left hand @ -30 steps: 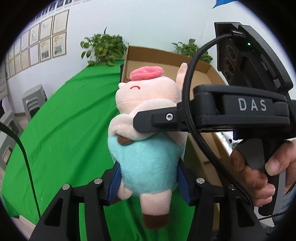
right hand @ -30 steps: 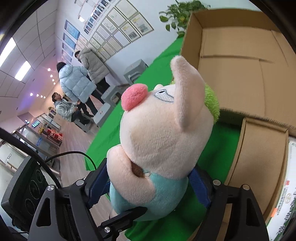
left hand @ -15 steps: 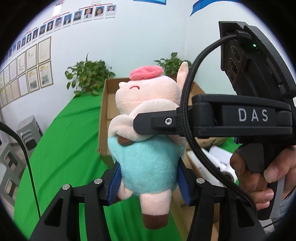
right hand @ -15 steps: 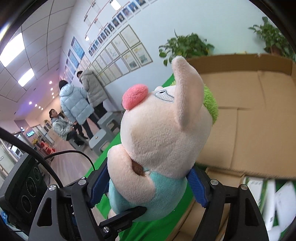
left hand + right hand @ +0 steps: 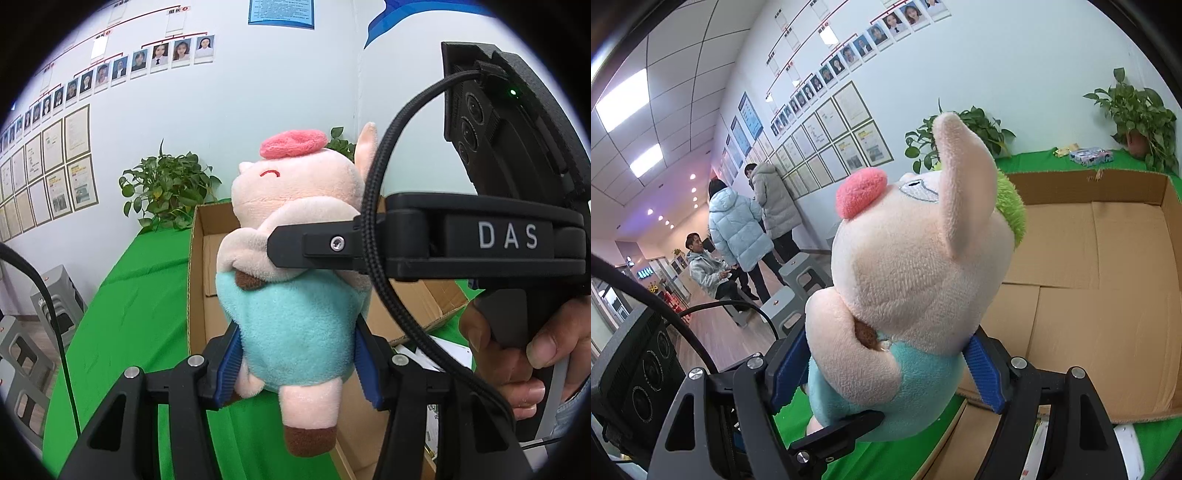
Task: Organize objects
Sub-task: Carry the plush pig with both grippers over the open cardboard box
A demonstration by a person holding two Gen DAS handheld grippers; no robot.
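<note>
Plush pig held upright between two hand-held grippers, above the box.

The pig (image 5: 295, 258) stands head up, long axis vertical, snout tilted upward: soft pink fleece, teal belly, brown hooves. The left hand-held gripper (image 5: 299, 363) clamps its belly between blue ribbed pads; the right hand-held gripper (image 5: 886, 373) clamps it too. Behind lies an open cardboard box (image 5: 1108, 258) on the green-clothed worktop (image 5: 140, 314).
</note>
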